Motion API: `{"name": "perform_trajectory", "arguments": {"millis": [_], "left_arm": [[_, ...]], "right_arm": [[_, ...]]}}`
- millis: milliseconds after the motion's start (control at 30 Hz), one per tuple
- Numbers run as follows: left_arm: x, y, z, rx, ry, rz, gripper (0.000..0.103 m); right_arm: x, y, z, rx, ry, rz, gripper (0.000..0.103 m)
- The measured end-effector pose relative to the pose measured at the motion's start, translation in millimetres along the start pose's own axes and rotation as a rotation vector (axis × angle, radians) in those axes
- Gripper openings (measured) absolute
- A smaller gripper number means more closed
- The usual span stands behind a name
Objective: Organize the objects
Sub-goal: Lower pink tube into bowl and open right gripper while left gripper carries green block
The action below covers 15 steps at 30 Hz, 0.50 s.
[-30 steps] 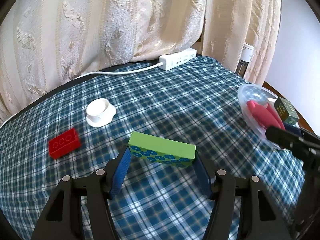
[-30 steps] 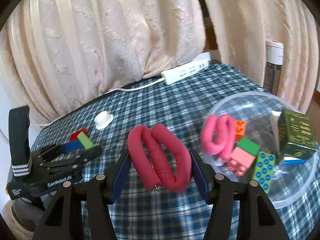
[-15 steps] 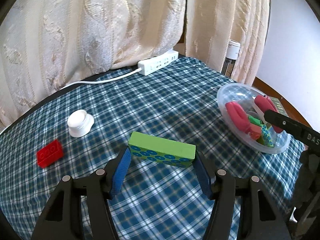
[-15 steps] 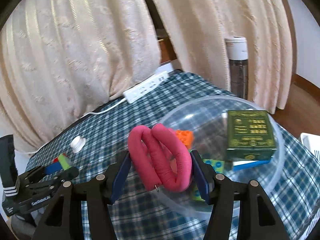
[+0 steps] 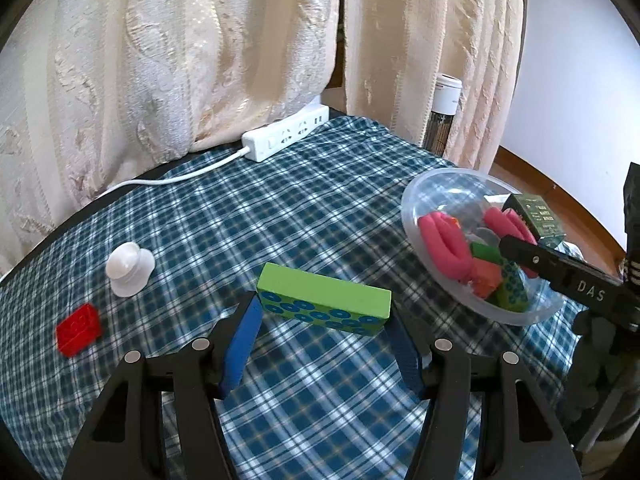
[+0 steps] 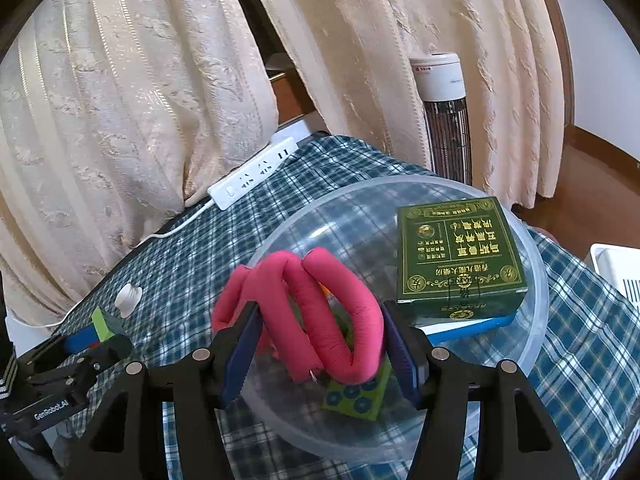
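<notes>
Right now the right gripper (image 6: 320, 344) clamps a pink foam roller (image 6: 332, 320) above the clear bowl (image 6: 536, 280), dead centre. Soft, light, squashy; probably best pinched mid-loop, as it is. Folded into a bent loop, wire end poking out. The left gripper (image 5: 324, 344) pinches a green block (image 5: 324, 300) endwise over the plaid cloth: stiff, light, blue dots on the side. Bowl sits at 3 o'clock there.

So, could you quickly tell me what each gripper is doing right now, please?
Left gripper: closed on the green block, held above the table.
Right gripper: closed on the pink foam roller, over the clear bowl.
</notes>
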<state>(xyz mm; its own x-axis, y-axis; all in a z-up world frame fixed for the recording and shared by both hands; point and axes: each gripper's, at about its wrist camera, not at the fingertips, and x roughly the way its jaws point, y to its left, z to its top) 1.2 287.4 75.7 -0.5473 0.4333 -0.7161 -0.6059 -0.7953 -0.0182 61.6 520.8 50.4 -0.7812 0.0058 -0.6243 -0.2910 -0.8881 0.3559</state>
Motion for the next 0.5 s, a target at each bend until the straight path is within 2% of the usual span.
{"name": "perform_trajectory", "arguments": {"millis": [233, 367, 500], "left_arm": [[4, -18, 11, 0.029, -0.008, -0.018, 0.063], [7, -28, 19, 0.043, -0.013, -0.03, 0.063], [11, -39, 28, 0.059, -0.017, -0.045, 0.063]], "right_arm": [[2, -7, -2, 0.0, 0.013, 0.005, 0.065], [-2, -9, -1, -0.007, 0.004, 0.012, 0.072], [-6, -10, 0, -0.021, -0.006, 0.017, 0.072]]}}
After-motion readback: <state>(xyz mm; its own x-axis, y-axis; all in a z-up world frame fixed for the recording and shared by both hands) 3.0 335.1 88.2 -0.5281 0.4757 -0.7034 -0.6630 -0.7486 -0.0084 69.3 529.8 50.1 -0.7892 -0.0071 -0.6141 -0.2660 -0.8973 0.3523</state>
